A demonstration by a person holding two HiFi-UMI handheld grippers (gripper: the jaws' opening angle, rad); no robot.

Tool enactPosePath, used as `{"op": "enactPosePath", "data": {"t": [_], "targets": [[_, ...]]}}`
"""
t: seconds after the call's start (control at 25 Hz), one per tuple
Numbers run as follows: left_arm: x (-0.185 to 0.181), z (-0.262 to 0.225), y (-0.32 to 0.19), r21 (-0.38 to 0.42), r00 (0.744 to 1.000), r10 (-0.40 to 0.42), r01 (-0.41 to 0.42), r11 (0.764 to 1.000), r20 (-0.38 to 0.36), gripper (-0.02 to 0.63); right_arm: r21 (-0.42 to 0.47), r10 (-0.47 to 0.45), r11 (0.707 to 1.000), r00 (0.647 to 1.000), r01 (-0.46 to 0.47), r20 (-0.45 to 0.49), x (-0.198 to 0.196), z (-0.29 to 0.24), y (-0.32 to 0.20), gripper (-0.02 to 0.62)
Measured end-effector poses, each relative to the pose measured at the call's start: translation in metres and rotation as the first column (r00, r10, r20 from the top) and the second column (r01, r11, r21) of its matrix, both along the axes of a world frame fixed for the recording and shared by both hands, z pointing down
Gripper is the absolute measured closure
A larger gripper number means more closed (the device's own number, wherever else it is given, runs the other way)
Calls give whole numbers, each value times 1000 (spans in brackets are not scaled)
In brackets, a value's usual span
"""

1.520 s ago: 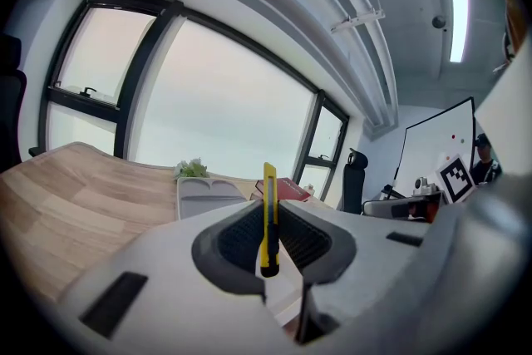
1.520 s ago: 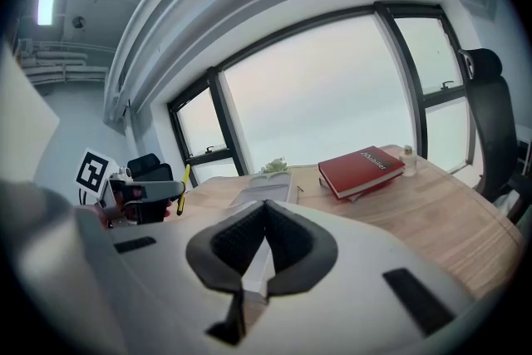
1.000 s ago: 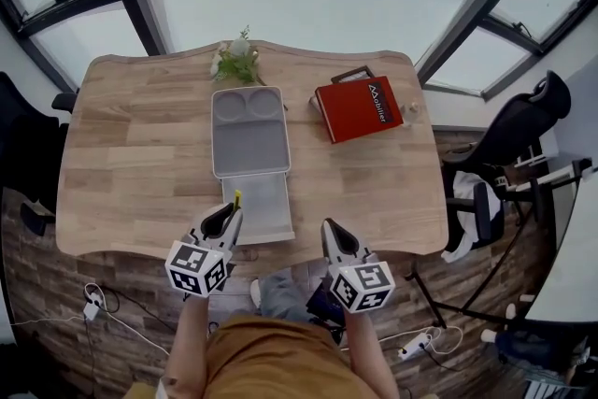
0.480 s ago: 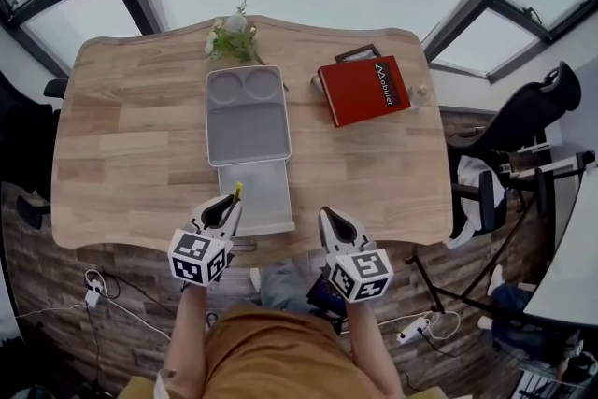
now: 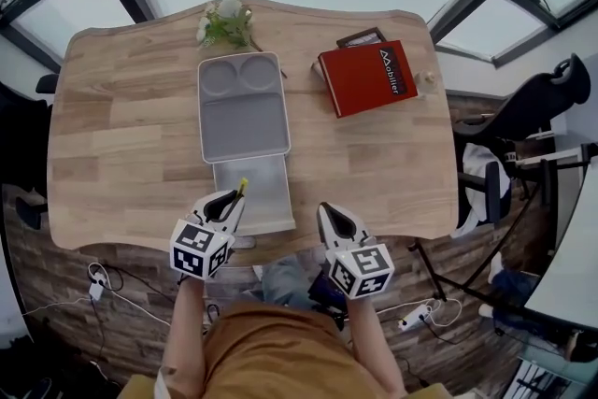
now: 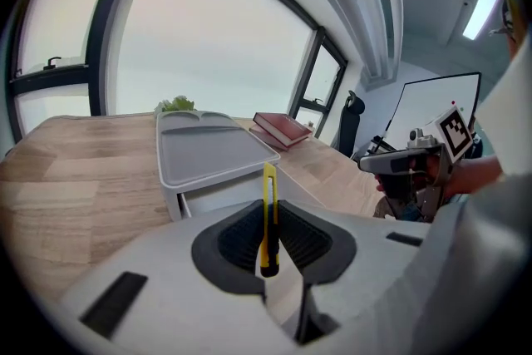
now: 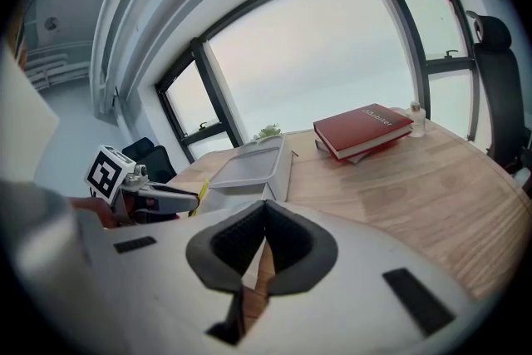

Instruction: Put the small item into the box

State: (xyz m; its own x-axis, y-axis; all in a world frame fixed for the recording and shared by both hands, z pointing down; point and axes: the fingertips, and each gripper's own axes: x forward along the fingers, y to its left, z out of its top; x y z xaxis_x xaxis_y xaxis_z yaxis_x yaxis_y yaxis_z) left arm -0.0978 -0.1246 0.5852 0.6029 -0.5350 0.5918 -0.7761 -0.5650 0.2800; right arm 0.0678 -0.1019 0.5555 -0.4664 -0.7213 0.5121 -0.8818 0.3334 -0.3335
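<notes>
Hardly anything has shifted: my left gripper still pinches the yellow utility knife over the 9 o'clock side of the grey box's open drawer. My right gripper, pressed together and empty, sits at its 4 o'clock.

My head view tips down, so the whole tabletop slides toward 12 o'clock in frame, and the grey box and red book ride up with it. More of my torso shows at 6 o'clock. Both the left gripper and right gripper creep toward 12 o'clock, carrying the yellow cutter slightly further over the open drawer.
</notes>
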Motion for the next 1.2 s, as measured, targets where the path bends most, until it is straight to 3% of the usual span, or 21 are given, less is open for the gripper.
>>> {"op": "enactPosePath", "data": {"t": [0.32,0.56,1.2], "targets": [[9,19,2,-99,993,103,-96,990,63,552,-25,-13,1000,1000,13,-8,-2,10,-14,591],[12,26,-1,-167,989,134,-121,978,65,552,-45,-23,999,1000,22,-4,-6,17,-22,591],[22,55,2,-371,952,249,-169,913,178,552,-75,35,996,999,-36,-11,11,36,-21,591]]}}
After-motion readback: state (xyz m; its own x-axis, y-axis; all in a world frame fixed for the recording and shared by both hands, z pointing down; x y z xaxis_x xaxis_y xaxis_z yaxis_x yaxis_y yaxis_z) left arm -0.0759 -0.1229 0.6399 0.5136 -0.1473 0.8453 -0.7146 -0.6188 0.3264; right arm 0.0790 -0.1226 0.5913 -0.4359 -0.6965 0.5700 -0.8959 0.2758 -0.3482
